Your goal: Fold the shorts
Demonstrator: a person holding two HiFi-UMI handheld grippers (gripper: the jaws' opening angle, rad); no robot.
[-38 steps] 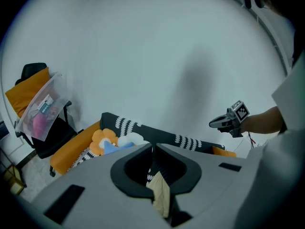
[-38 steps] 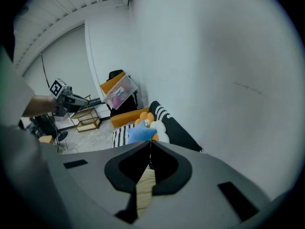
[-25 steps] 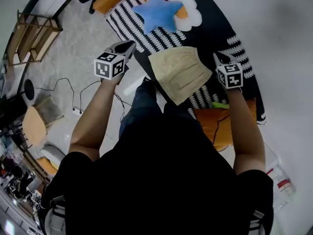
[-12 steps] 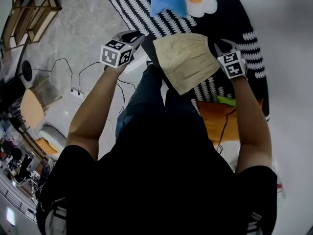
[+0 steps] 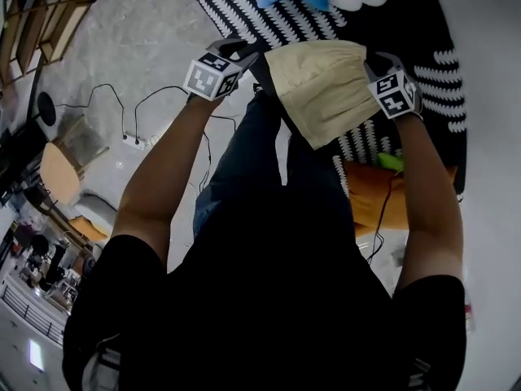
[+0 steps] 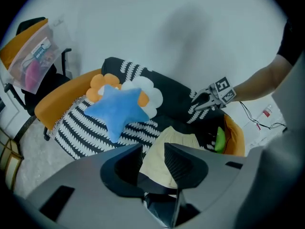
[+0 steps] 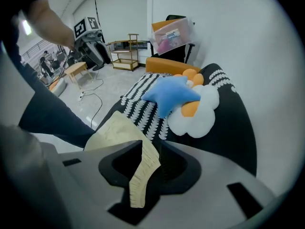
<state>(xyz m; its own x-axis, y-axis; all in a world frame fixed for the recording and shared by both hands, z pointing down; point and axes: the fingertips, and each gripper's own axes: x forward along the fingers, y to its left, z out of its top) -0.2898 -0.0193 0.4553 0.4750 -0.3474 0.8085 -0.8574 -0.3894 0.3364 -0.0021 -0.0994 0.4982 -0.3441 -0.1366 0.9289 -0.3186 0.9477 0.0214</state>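
The beige shorts are stretched between my two grippers over the black-and-white striped cover. My left gripper is at their left corner. In the left gripper view its jaws have just been opening, and beige cloth shows in the gap. My right gripper is at the right corner. Its jaws have also just been opening, and the ribbed waistband hangs loosely between them.
A blue star pillow and a white and orange flower cushion lie further back on the cover. An orange seat with a green object is at the right. Cables cross the floor, and the person's legs stand close.
Both grippers have come down toward the striped cover with the shorts between them. The star pillow has slid toward the top edge of the head view.
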